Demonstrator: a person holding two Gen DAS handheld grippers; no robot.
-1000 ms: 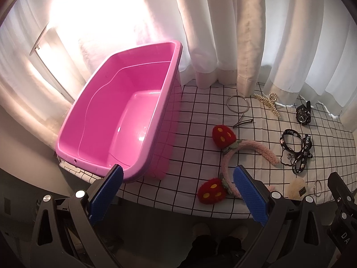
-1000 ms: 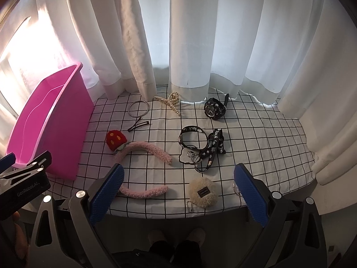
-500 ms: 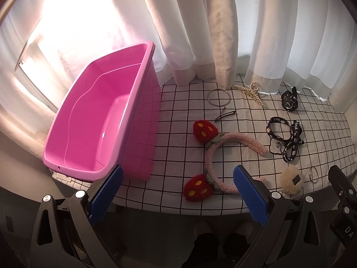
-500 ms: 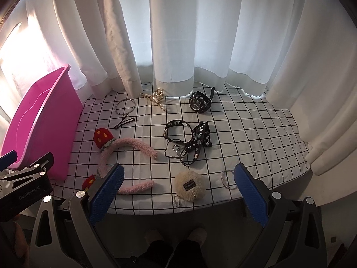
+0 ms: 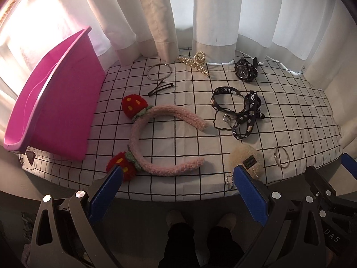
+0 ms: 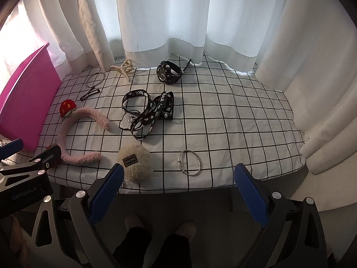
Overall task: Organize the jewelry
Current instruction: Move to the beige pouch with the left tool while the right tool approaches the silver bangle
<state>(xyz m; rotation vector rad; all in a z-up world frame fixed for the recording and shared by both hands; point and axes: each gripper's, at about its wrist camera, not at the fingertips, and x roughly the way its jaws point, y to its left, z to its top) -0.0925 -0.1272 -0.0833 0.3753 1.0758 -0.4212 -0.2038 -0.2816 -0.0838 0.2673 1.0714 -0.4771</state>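
Observation:
A pink bin (image 5: 55, 111) stands at the table's left end. On the checked cloth lie a pink strawberry headband (image 5: 156, 138), a black lanyard (image 5: 241, 109), a black watch (image 5: 245, 70), a pearl hair claw (image 5: 196, 63), a silver bangle (image 5: 159, 71), a black hair clip (image 5: 160, 88), a cream pompom (image 5: 246, 160) and a small silver bracelet (image 5: 281, 156). My left gripper (image 5: 177, 192) is open and empty before the front edge, near the headband. My right gripper (image 6: 178, 194) is open and empty, near the pompom (image 6: 135, 164) and bracelet (image 6: 189, 162).
White curtains (image 6: 178, 22) hang close behind and to the right of the table. The cloth-covered table (image 6: 234, 122) has bare squares on its right half. The person's feet (image 5: 200, 221) stand below the front edge.
Both grippers have swung right and come closer to the table. The bin has slid toward the left edge of both views, and the jewelry looks larger.

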